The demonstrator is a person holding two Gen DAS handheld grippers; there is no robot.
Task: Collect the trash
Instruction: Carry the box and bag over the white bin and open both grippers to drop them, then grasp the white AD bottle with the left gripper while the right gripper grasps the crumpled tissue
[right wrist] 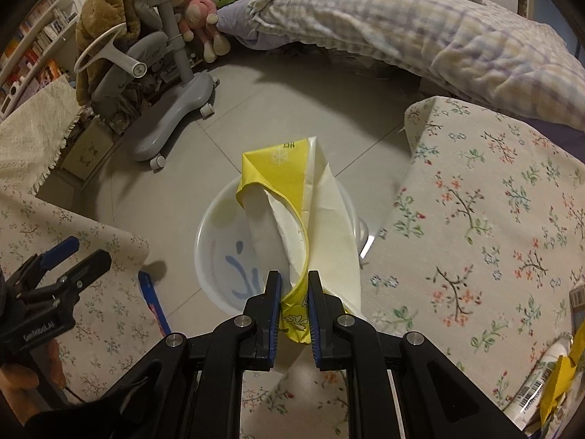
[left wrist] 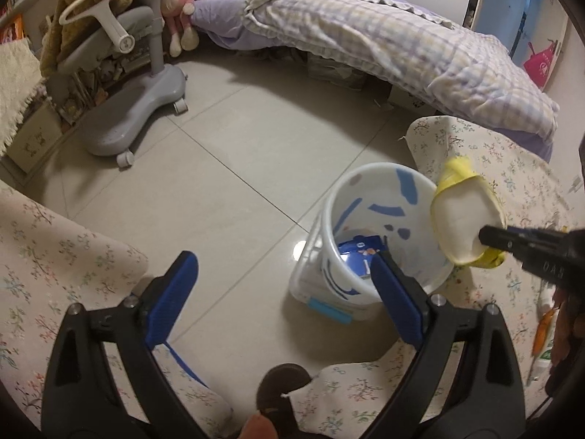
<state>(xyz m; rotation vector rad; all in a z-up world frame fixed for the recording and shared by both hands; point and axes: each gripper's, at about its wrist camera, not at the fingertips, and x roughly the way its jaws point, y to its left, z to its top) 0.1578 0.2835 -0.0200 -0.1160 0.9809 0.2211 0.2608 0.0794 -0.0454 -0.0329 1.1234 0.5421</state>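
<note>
Right gripper (right wrist: 294, 285) clamped on yellow wrapper (right wrist: 289, 190) over white bin (left wrist: 365, 241); left gripper (left wrist: 285, 274) apart

Open floor (left wrist: 234, 168) beside bin (left wrist: 369, 256)

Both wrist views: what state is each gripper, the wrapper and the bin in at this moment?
Left gripper: open, nothing between its fingers.
Right gripper: shut on the yellow and white wrapper.
Yellow and white wrapper: crumpled, held in the air over the bin's mouth, not yet dropped.
White bin: upright on the floor, open at the top, with a blue packet lying inside.
</note>
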